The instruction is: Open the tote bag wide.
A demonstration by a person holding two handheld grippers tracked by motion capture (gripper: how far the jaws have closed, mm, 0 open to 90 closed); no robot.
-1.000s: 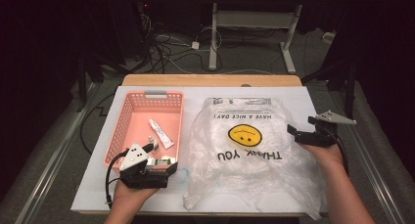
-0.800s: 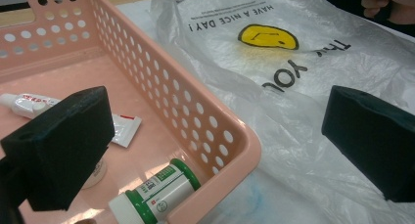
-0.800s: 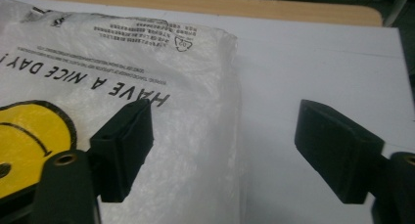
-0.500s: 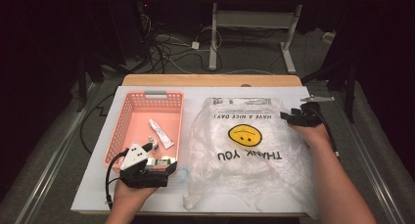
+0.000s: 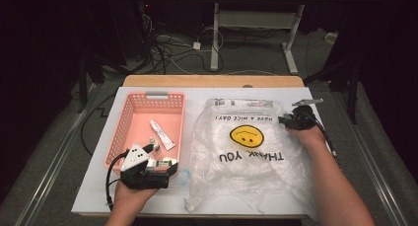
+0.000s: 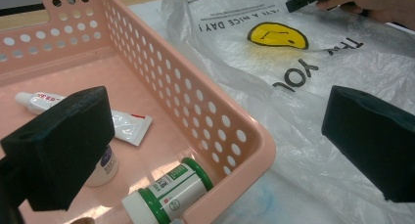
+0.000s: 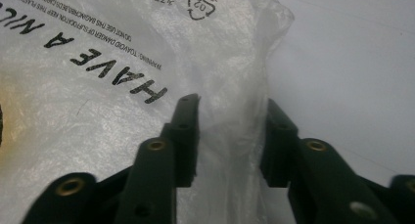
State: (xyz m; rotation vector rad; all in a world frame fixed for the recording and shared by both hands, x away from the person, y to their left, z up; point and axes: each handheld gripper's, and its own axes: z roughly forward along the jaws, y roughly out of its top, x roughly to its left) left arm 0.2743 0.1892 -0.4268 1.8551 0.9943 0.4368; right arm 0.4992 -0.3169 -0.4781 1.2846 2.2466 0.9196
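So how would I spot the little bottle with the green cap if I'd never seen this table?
Start at the pink basket on the left half of the white table. Look in its near corner, just ahead of the left gripper, where the green-capped bottle lies on its side. Unlike the flat white tube beside it, it is round, with a green cap and a green-printed label.

1. A pink perforated basket (image 5: pixel 121 125) sits on the left part of a white sheet (image 5: pixel 98 186).
2. A white tube (image 5: pixel 161 134) lies flat inside the basket, near its middle.
3. A white bottle with a green cap (image 6: pixel 169 192) lies on its side in the basket's near right corner.
4. A small bottle (image 6: pixel 103 166) with a purple label stands in the basket, just beside the tube.
5. A faint blue mark (image 5: pixel 183 176) is on the sheet, just outside the basket's near right corner.
6. The wooden table edge (image 5: pixel 212 81) shows beyond the basket.
7. Cables (image 5: pixel 162 53) lie tangled on the floor, well beyond the basket.
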